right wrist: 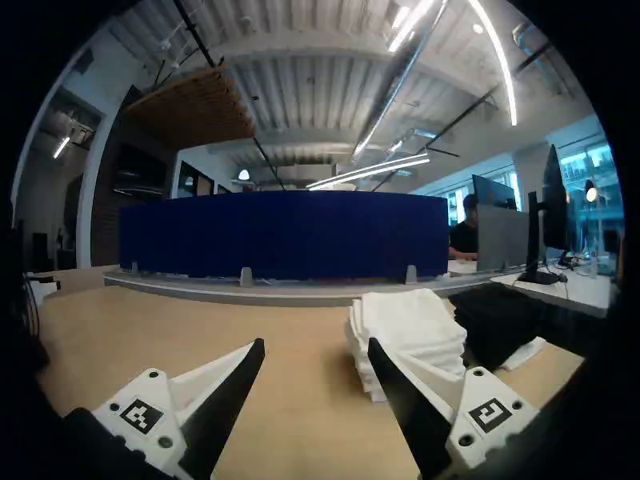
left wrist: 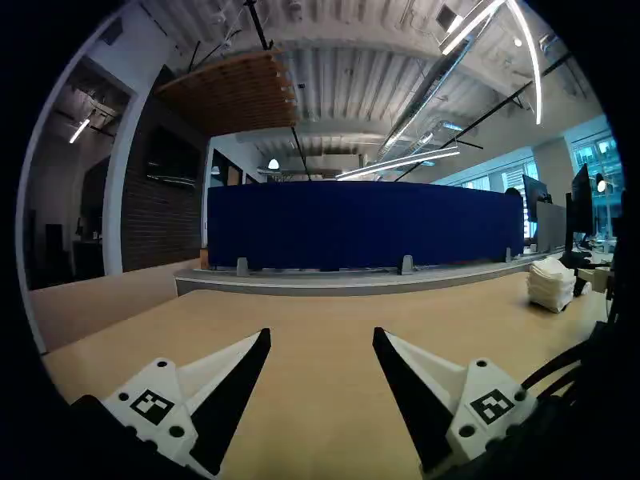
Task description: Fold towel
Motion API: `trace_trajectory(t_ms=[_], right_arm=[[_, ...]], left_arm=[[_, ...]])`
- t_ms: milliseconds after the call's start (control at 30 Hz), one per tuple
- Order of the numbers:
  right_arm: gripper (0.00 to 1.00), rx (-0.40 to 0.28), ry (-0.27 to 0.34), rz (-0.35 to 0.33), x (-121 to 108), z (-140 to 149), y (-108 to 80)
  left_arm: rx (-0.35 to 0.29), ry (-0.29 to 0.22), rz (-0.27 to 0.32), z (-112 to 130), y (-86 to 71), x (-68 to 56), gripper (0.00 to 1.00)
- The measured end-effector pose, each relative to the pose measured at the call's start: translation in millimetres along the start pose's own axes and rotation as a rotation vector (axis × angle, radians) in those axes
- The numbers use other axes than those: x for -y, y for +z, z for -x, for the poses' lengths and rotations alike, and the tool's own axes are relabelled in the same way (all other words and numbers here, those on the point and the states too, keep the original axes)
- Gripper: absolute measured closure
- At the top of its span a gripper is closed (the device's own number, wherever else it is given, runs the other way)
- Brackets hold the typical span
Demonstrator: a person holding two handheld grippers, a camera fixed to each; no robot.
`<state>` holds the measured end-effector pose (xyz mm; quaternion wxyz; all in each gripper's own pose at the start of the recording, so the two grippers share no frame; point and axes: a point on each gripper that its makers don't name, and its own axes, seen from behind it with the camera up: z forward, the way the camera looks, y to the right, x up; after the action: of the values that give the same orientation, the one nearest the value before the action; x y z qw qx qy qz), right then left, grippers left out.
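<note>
On the counter (left wrist: 320,308), the towel stack (right wrist: 410,324) sits just ahead of the right gripper (right wrist: 314,342), slightly to its right, likely staged for pickup. The left gripper (left wrist: 320,332) hovers over bare wood, well apart from the stack. Both jaws are spread wide and empty; folding has not yet begun.

In front of the blue partition (right wrist: 280,236), the near corner of the white towel stack (right wrist: 408,324) is hidden behind a finger (right wrist: 404,400) of the right gripper (right wrist: 314,344). A dark heap (right wrist: 500,320) before the partition's right end is too dim to identify. Past that end, a monitor (right wrist: 502,236) covers part of a person (right wrist: 464,236). In the left gripper view the stack (left wrist: 550,286) is too small to count its layers
</note>
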<state>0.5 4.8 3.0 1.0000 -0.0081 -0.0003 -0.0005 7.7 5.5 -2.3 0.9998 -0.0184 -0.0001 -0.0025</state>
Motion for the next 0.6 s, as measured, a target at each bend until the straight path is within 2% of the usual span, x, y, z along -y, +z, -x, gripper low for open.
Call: trace_trajectory(t_ms=[600], right_arm=[[0.0, 0.0, 0.0, 0.0, 0.0, -0.9, -0.4]], left_arm=[[0.0, 0.0, 0.0, 0.4, 0.5, -1.3, 0.05]])
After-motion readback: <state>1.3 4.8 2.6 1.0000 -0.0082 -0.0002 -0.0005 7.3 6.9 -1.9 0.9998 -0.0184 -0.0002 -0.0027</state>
